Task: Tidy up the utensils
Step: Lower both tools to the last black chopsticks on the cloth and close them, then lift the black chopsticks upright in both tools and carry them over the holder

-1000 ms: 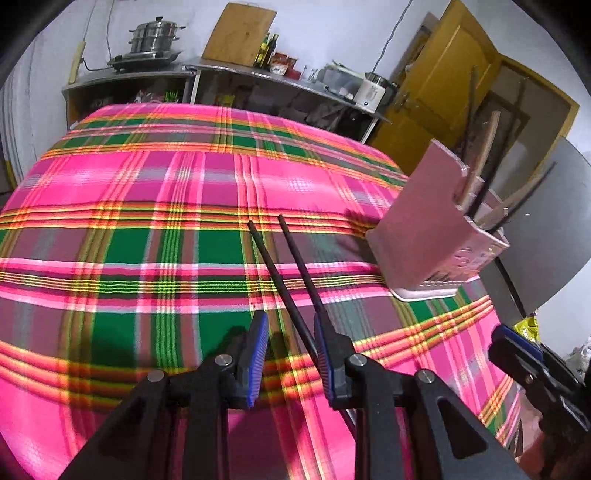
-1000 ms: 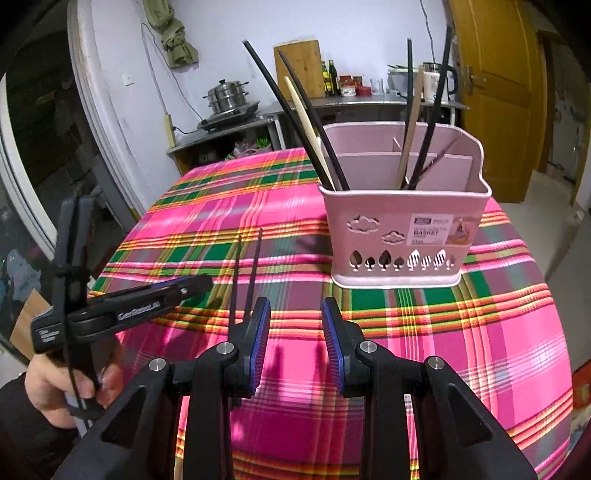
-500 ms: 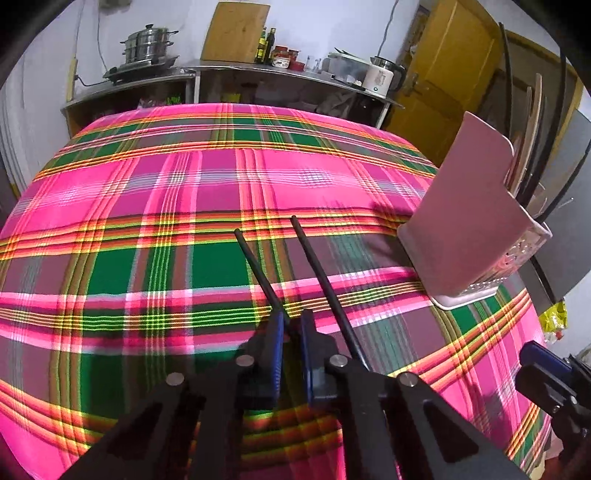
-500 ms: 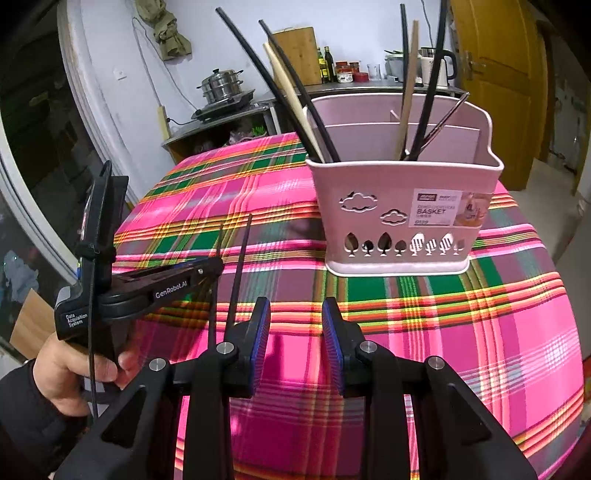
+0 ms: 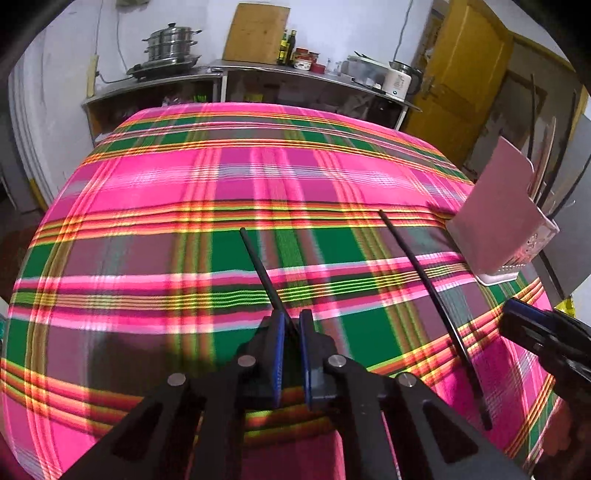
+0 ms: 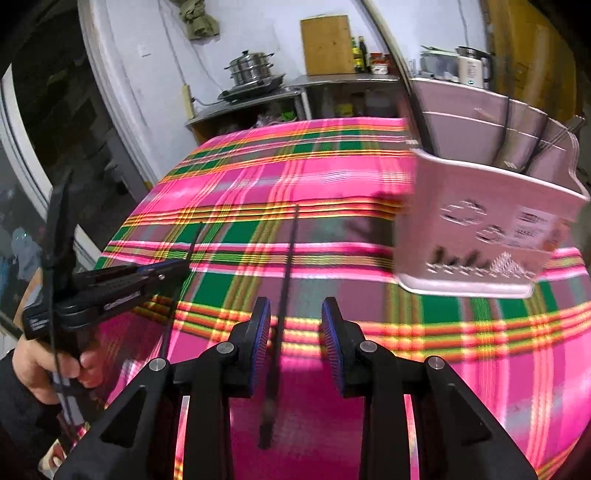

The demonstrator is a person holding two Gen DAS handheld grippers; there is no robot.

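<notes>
My left gripper (image 5: pixel 290 332) is shut on one black chopstick (image 5: pixel 258 262), which juts forward from its blue pads above the plaid cloth. The second black chopstick (image 5: pixel 428 291) lies flat on the cloth to its right. In the right wrist view that second chopstick (image 6: pixel 286 273) lies between the fingers of my right gripper (image 6: pixel 297 343), which is open with both pads clear of it. The left gripper (image 6: pixel 181 267) shows at the left there, a hand around its handle. The pink utensil basket (image 6: pixel 476 229) stands at the right, holding several utensils.
The table (image 5: pixel 147 192) carries a pink, green and yellow plaid cloth. The basket (image 5: pixel 502 218) sits near the table's right edge. Behind the table are a counter with a steel pot (image 5: pixel 170 48), a wooden board (image 5: pixel 255 33) and a yellow door (image 5: pixel 461 74).
The left gripper shut on one chopstick and carried it left, away from the other. The right gripper came down and leftward, so the lying chopstick now sits between its fingers.
</notes>
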